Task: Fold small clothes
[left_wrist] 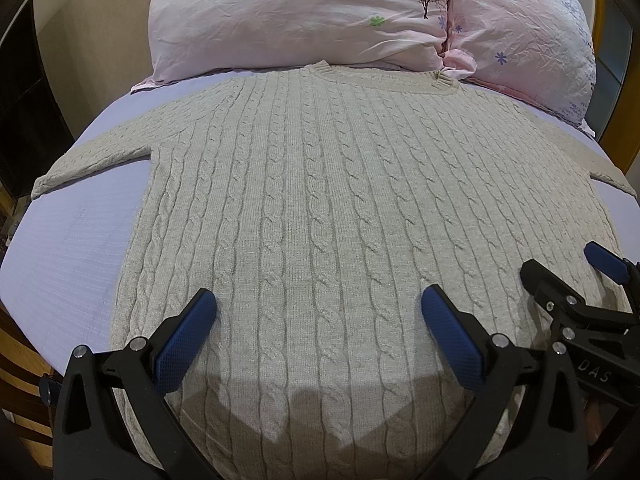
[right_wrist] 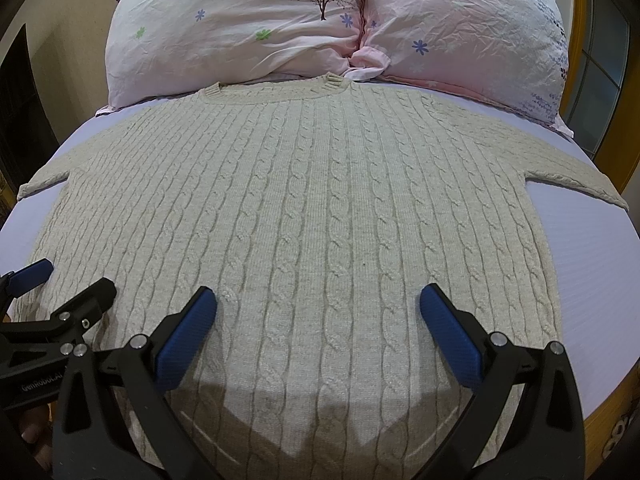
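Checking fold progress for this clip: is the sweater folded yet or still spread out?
Spread out. The sweater lies flat on the bed sheet, both sleeves extended sideways, collar toward the pillows; no fold visible.

A beige cable-knit sweater (left_wrist: 320,208) lies flat and unfolded on a lavender bedsheet (left_wrist: 76,240), sleeves spread to either side, its ribbed collar toward two pink floral pillows (left_wrist: 280,12).

Bed: we see a lavender sheet (left_wrist: 80,240) covering the mattress.
Pillows: we count two pink flowered pillows (right_wrist: 240,32), touching at the head of the bed.
Wall: cream wall (left_wrist: 88,40) to our left.
Window: we glimpse a wood-framed window (right_wrist: 600,92) at right.
Furniture: dark cabinet (left_wrist: 20,100), far left.
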Motion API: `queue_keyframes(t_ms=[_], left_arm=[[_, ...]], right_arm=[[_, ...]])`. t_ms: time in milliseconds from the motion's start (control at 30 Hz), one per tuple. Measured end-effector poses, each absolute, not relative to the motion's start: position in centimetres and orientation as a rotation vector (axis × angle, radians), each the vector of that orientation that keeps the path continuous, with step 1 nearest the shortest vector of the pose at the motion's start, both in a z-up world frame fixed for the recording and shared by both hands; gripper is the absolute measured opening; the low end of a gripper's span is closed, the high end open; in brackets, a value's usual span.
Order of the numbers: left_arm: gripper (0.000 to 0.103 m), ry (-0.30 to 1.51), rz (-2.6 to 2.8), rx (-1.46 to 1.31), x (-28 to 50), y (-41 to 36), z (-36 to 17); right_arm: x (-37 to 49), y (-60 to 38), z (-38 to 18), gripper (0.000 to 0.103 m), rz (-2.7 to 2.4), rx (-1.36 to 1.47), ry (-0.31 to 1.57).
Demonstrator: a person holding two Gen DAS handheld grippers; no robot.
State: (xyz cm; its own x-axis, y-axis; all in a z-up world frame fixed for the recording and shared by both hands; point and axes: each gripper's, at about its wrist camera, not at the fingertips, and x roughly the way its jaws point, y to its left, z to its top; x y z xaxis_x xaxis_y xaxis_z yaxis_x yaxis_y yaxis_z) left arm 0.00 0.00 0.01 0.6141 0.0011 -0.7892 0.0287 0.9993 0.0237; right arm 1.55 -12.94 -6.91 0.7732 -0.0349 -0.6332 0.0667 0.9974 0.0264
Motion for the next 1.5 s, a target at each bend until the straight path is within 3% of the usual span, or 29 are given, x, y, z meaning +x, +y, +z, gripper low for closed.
queue_keyframes(t_ms=[1033,1200,1333,1400,1467,1500], left_arm=[[0.102,0.907,-0.017,0.038,0.1,0.0,0.1],[0.102,0.887,-0.037,0.053,-0.4,-0.1,0.4],[0.102,0.868,-0.063,0.051,0.2,0.0,0.5],[0.102,0.849,-0.072,0.049,0.6,0.3,0.5],[0.102,0.816,-0.075,0.045,1.0,0.7,0.7],[0.102,0.797,-0.082,0.033,1.2,1.0,0.9]], right_arm=[[0.8,-13.3,-6.8,0.101,-0.007,0.033,0.642],[0.4,-20.0,-3.5,0.101,0.020,0.174,0.564],[1.9,-33.0,-0.5,0.101,-0.212,0.394,0.487],[3.3,-39.6,-0.5,0.093,-0.341,0.508,0.504],[4.5,-46.3,-1.4,0.071,-0.457,0.653,0.543],[4.8,-48.4,-1.6,0.069,-0.487,0.704,0.550]])
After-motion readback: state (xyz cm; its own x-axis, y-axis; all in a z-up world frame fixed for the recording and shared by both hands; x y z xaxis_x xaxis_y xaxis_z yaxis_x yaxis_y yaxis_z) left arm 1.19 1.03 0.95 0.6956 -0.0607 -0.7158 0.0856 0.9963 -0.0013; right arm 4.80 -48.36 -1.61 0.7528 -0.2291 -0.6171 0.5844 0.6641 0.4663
